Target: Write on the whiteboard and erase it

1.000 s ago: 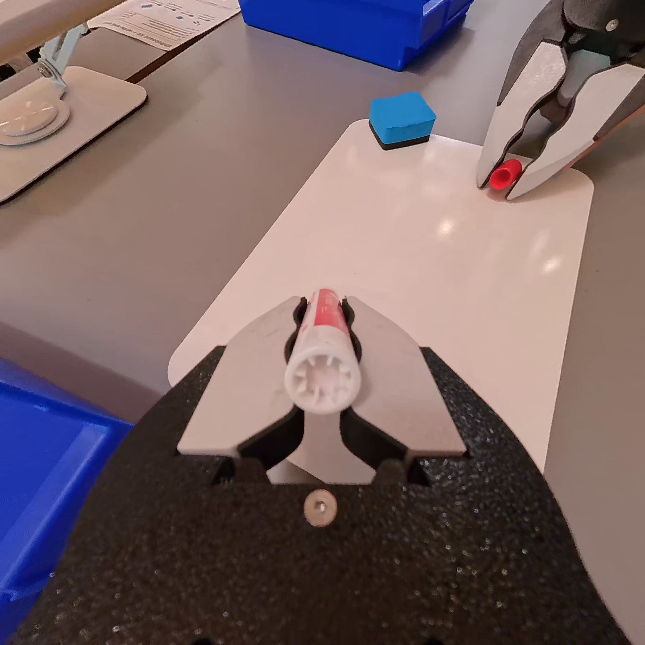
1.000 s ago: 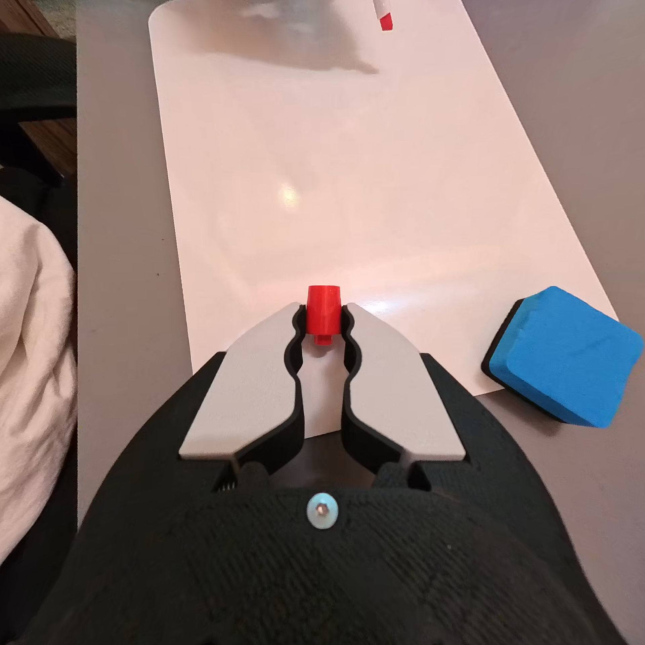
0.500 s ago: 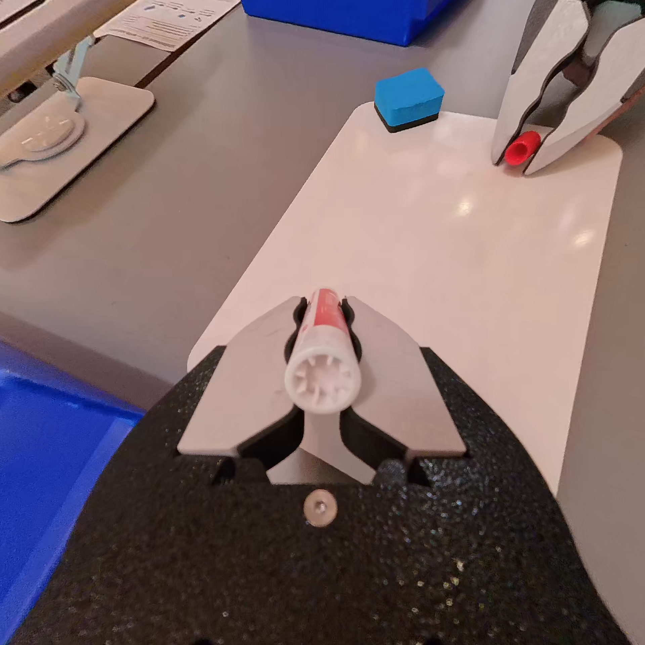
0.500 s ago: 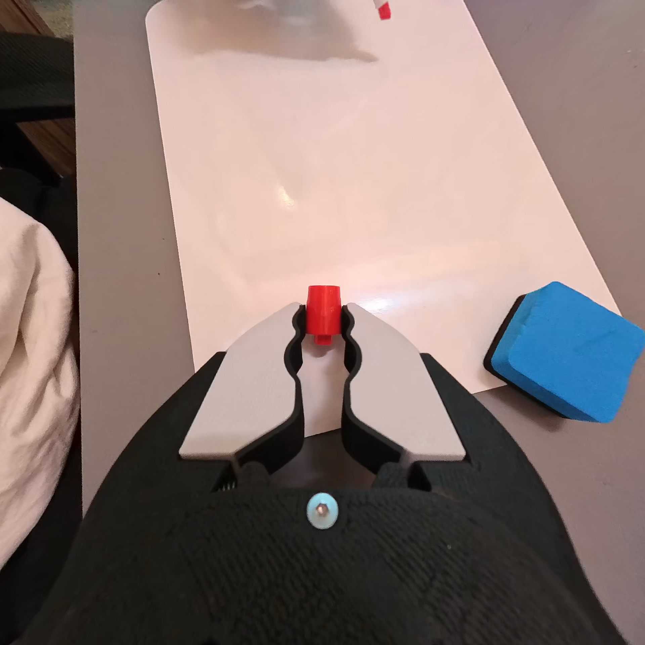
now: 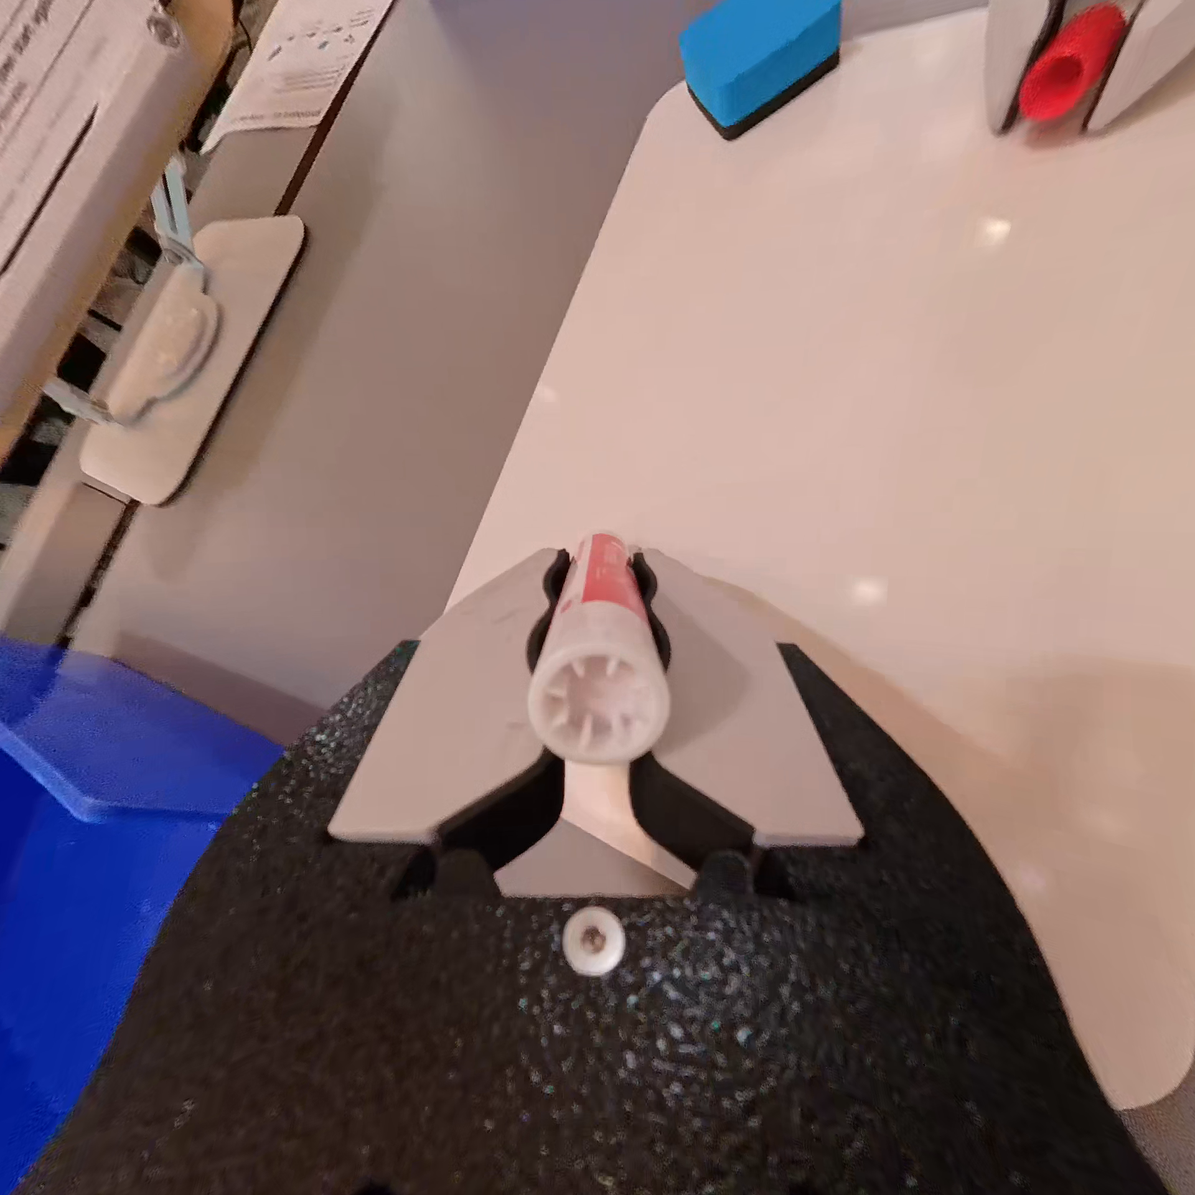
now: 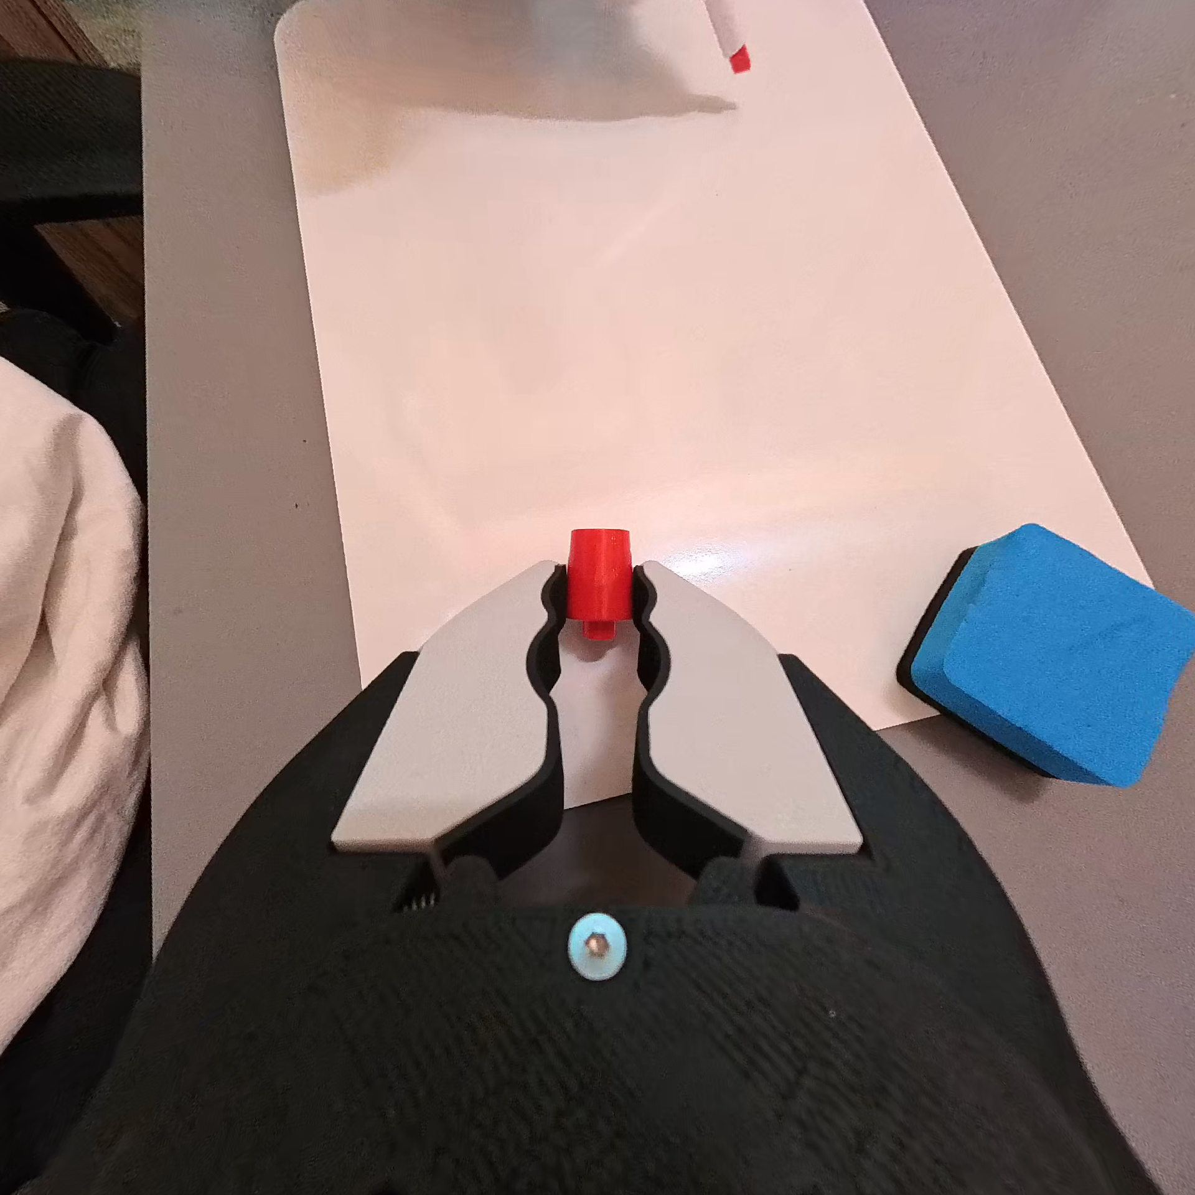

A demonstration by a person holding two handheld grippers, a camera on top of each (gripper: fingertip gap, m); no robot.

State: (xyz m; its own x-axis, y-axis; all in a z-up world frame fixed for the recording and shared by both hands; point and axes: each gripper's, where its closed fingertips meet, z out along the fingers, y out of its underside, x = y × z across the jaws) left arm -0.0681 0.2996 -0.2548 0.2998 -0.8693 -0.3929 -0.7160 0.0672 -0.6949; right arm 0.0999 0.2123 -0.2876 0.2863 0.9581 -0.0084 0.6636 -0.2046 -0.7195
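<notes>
A blank whiteboard (image 5: 840, 388) lies flat on the grey table; it also shows in the right wrist view (image 6: 582, 323). My left gripper (image 5: 598, 556) is shut on a red-and-white marker (image 5: 598, 653) and points it down at the board's near part. The marker's red tip (image 6: 737, 58) hangs just above the board's far end in the right wrist view. My right gripper (image 6: 598, 569) is shut on the red marker cap (image 6: 598, 579), low over the board; the cap (image 5: 1067, 77) also shows in the left wrist view. A blue eraser (image 6: 1060, 659) lies half on the board's corner; it shows too in the left wrist view (image 5: 756, 58).
A blue bin (image 5: 97, 840) stands at the left of the left wrist view. A small stand on a flat base (image 5: 194, 362) and a printed sheet (image 5: 310, 64) lie beyond it. A pale cloth (image 6: 58, 646) and a dark chair (image 6: 58, 161) are off the table's left edge. The left gripper's tips are roughly 20 cm from the right gripper's. The blue eraser (image 6: 1060, 659) is about 10 cm from my right fingertips.
My left gripper has moved forward over the board and swung left, so the eraser and right gripper look nearer. The marker tip has come lower and closer in the right wrist view.
</notes>
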